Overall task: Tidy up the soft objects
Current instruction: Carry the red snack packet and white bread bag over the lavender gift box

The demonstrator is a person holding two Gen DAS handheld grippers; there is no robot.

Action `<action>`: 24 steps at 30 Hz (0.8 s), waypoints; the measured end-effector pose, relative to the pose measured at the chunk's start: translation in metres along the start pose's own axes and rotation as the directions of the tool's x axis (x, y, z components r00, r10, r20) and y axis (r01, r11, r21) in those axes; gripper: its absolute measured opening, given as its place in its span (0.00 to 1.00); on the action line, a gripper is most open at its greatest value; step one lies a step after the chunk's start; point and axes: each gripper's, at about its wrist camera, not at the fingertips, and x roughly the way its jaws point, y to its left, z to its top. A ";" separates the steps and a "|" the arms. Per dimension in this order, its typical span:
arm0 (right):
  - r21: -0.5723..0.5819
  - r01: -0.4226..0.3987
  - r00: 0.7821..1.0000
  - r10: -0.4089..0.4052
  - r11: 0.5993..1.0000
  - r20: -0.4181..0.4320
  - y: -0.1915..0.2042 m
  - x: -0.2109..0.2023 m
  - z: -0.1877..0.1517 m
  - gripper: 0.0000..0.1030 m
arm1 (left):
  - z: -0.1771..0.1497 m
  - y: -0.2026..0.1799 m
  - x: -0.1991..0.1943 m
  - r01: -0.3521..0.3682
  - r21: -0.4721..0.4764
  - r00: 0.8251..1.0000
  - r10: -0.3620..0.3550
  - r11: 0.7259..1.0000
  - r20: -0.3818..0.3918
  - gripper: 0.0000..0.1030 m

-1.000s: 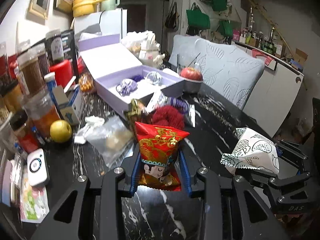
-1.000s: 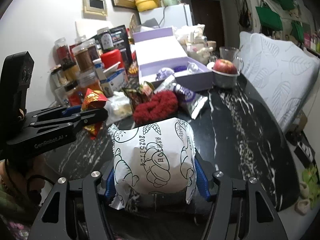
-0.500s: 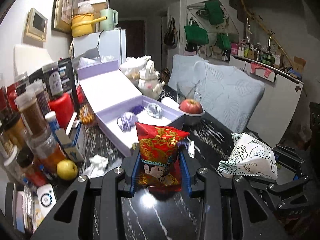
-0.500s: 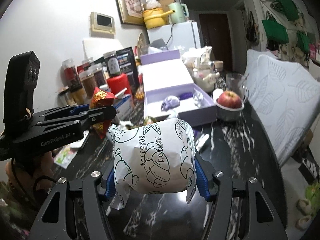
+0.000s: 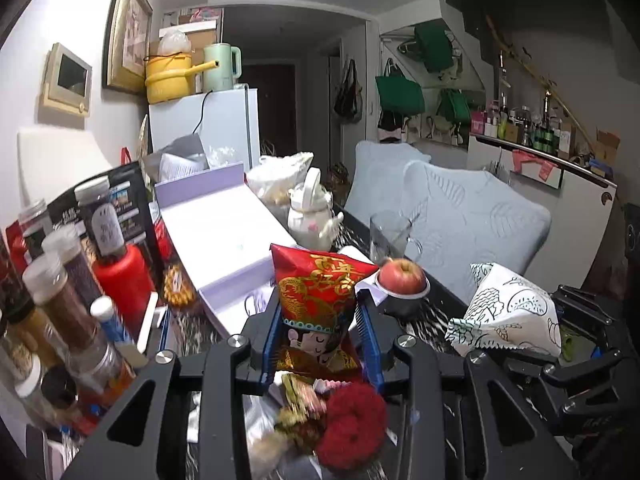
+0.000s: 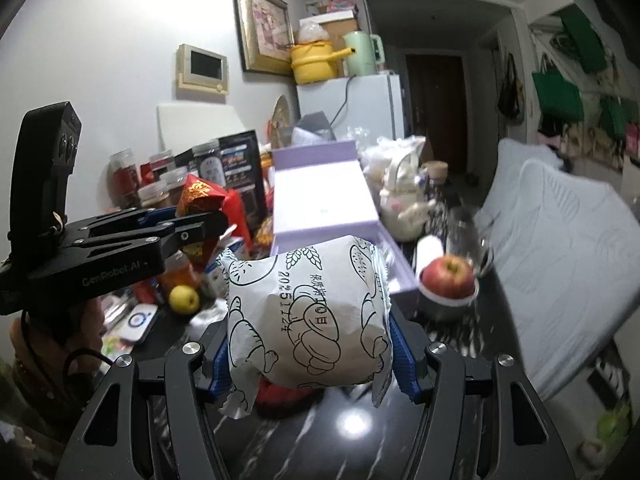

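**Both packets in transit toward the box**

Step, as judged: carry two soft packets to the open purple box [image 5: 224, 236]. To do it well, keep squeeze light, clear the box wall, and avoid the apple [image 6: 448, 278] in its bowl at 3 o'clock of the white packet.

Left gripper [image 5: 320, 344] clamps the red snack packet [image 5: 318, 300], upright, box at its 11 o'clock. Right gripper [image 6: 308, 352] grips the white printed bread packet [image 6: 308, 316] by its sides. Both tilt slightly downward above the dark marble table [image 6: 360, 440].

red packet [image 5: 316, 300], white packet [image 6: 308, 312] aloft
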 end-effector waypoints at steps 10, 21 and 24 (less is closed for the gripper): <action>-0.065 0.014 0.999 -0.012 0.998 0.033 -0.011 0.042 0.046 0.62 | 0.034 0.021 0.038 -0.032 0.002 0.999 0.032 0.999 0.031 0.33; -0.086 0.011 0.998 -0.006 0.996 0.058 -0.026 0.097 0.087 0.62 | 0.064 0.046 0.090 -0.081 -0.027 0.995 0.082 0.996 0.056 0.33; -0.087 0.010 0.998 -0.005 0.996 0.055 -0.031 0.113 0.095 0.62 | 0.071 0.052 0.103 -0.122 -0.039 0.990 0.124 0.992 0.062 0.33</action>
